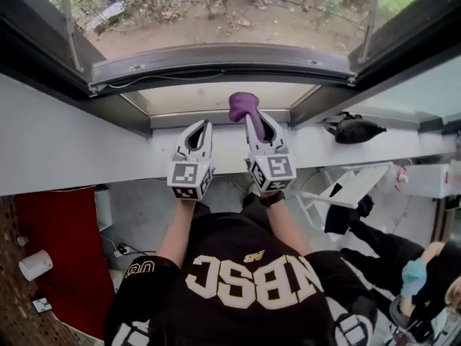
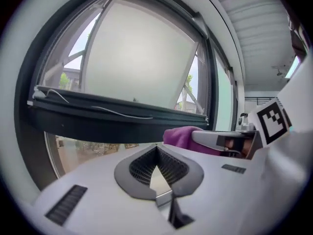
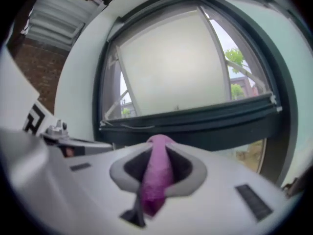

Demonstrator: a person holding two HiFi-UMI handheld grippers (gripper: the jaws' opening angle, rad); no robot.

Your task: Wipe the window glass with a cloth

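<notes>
- Closest to the head camera is the person's black shirt (image 1: pixel 245 280), with both forearms reaching forward over it toward the window.
- On the left, the left gripper (image 1: pixel 202 126) points at the pane with its jaws brought together at the tips. Its own view shows nothing between them, only a small gap lower down between the pads.
- To its right, just beside it and level with it, the right gripper (image 1: pixel 258 121) is clamped on a purple cloth (image 1: pixel 241 105). The cloth runs as a bunched strip between the pads and pokes out past the tips.
- Ahead of both is the window glass (image 1: pixel 209 96), a pale lower pane under a dark frame bar (image 1: pixel 216 60).
- I judge the step in hand to be wiping with the cloth's free end. No view settles whether the cloth touches the glass.
- To do it well, only the soft protruding end should meet the pane, never the hard jaw tips. The grip looks narrow, so pressure should stay light and strokes even, or the strip may slip or drag out.
- The cloth lies right of the empty left tongs. It sits inside the right tongs and leads them toward the glass.
</notes>
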